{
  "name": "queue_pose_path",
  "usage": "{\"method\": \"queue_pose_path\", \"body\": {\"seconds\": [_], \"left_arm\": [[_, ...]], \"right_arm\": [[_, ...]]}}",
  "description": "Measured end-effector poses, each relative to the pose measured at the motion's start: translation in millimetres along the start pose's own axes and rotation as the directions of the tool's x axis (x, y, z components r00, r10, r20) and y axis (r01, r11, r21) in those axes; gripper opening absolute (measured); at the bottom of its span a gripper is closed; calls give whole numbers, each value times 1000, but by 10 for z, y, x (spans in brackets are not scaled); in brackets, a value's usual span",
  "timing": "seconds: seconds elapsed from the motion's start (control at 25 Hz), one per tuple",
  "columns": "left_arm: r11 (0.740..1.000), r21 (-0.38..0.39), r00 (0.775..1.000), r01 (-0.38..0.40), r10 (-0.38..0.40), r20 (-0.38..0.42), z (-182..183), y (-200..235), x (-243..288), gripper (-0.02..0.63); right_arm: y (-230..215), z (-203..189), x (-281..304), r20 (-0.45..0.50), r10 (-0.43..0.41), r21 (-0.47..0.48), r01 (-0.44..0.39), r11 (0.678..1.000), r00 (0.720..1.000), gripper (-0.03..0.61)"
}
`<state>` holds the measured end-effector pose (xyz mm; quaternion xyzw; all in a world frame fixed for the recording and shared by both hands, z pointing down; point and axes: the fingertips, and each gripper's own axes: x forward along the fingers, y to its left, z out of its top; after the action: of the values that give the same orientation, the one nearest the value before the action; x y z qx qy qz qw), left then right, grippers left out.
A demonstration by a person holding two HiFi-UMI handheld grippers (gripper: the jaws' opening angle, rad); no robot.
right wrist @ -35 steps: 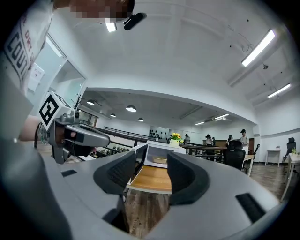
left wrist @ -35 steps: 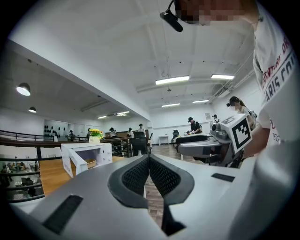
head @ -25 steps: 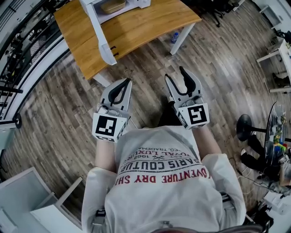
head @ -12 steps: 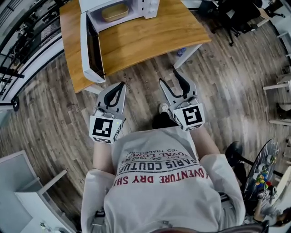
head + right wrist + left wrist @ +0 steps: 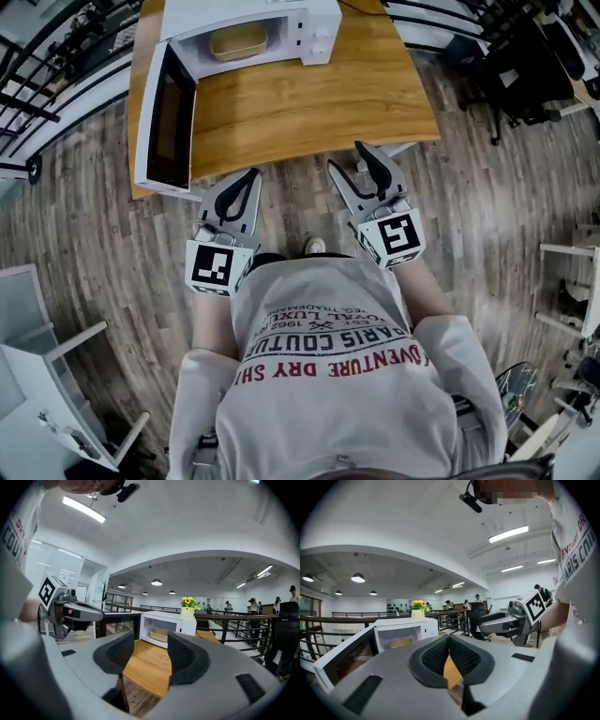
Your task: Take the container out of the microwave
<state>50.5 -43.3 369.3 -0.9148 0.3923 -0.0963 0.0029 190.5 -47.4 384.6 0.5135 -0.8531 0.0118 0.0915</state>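
Sitting inside the open microwave (image 5: 319, 28): the container (image 5: 238, 42) — left hand-held gripper (image 5: 251, 174) pinched together (empty), right hand-held gripper (image 5: 349, 157) wide; shirt (image 5: 328, 394) reads "PARIS COUTUR".

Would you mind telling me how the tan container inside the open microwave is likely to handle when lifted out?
The container looks shallow and wide, so it probably won't tip. Its rounded walls seem rigid, likely plastic and light. Contents aren't visible, so weight is uncertain.

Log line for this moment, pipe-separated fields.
white microwave: door open | tan oval container: inside, untouched | left gripper: shut, empty | right gripper: open, empty
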Motion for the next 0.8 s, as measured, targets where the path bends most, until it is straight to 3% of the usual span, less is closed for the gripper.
{"method": "queue_pose_path", "body": {"seconds": [0.44,0.8], "left_arm": [[988,-75,990,-132,127,-67,-140,394,545,17],[978,-79,980,-191,185,-74,-143,1151,1110,17]], "right_arm": [[-380,-80,773,-71,149,-40,-152,988,986,222],[-520,-86,1813,-201,254,-69,-273,960,946,222]]}}
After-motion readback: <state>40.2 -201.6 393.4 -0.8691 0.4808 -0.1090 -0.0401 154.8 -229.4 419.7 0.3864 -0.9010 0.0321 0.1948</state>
